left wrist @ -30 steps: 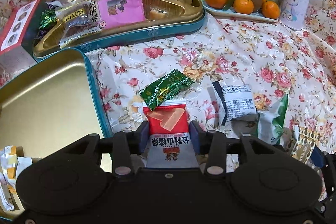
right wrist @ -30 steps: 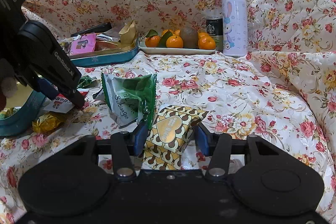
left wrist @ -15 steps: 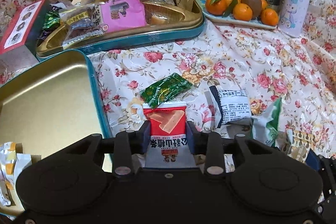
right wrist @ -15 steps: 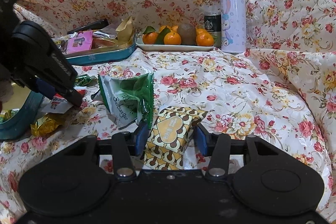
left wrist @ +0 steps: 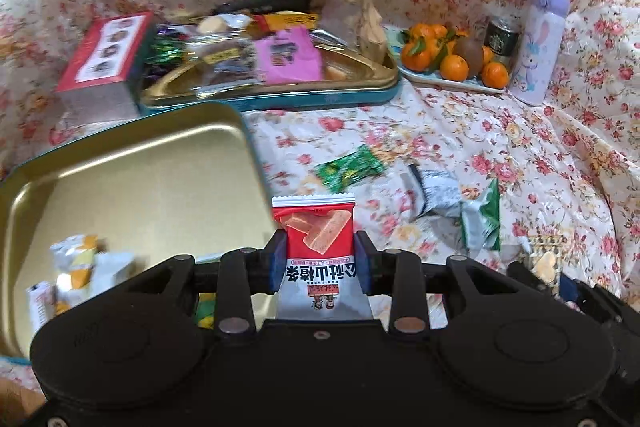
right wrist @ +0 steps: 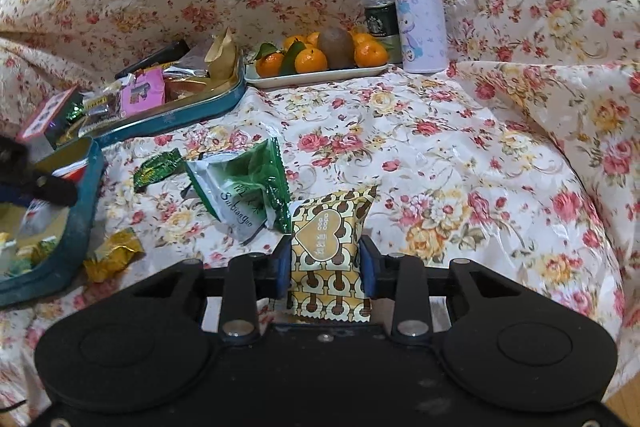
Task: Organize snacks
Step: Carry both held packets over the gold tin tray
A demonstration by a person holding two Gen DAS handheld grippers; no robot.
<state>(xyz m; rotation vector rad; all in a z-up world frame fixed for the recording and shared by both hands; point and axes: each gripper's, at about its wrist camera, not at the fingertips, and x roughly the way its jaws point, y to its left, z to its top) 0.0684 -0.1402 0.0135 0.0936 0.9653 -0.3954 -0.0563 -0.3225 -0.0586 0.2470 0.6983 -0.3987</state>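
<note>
Several snacks already lie in the near tin (left wrist: pixel 132 163), the left gripper (left wrist: pixel 316 267) grasps a red packet (left wrist: pixel 314 227) beside it, and the right gripper (right wrist: pixel 325 263), jaws just closing, clamps a yellow packet (right wrist: pixel 326 227) while others wait on the cloth (right wrist: pixel 420 155).

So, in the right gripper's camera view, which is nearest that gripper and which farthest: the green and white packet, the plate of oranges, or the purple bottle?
1. Green and white packet: just ahead and left of the right gripper.
2. Plate of oranges: well beyond, near the middle.
3. Purple bottle: at the back right, slightly behind the plate.
</note>
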